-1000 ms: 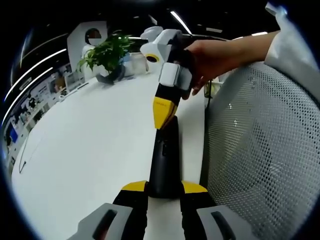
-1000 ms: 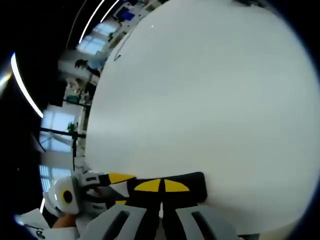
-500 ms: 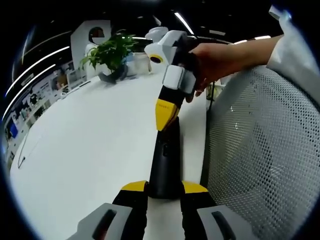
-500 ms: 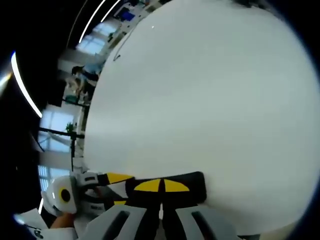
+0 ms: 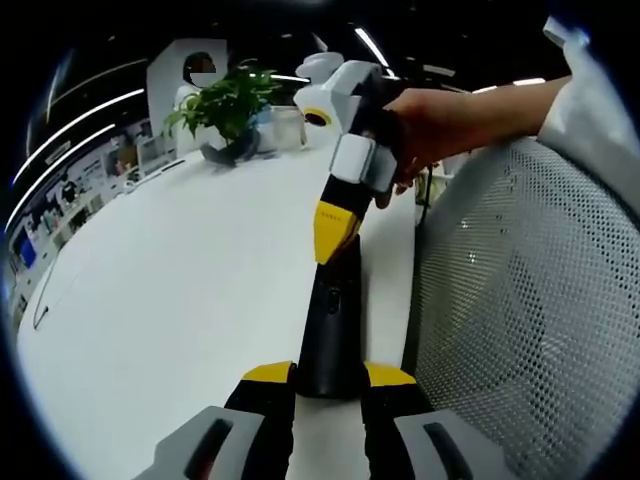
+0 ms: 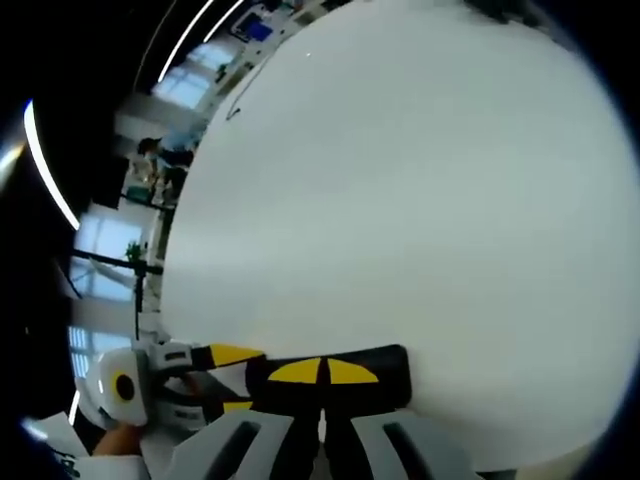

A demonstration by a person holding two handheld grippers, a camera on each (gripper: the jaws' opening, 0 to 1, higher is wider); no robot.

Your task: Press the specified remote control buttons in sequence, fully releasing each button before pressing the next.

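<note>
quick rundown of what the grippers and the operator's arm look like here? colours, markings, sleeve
Both grippers share one look: grey jaw bases, black fingers, yellow tip pads. In the left gripper view the right gripper has a white-and-grey body with a black grip, and faint small print on its yellow tip. The hand on it comes out of a white sleeve. The left gripper shows a white body too. No cables visible.

One remote control (image 5: 331, 330), one potted plant (image 5: 228, 105), one mesh chair (image 5: 520, 300).

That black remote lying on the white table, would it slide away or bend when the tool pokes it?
The remote looks rigid, so it probably won't bend. The left gripper clamps its near end, likely stopping slides on the smooth table. The right gripper meets it tip-down.
</note>
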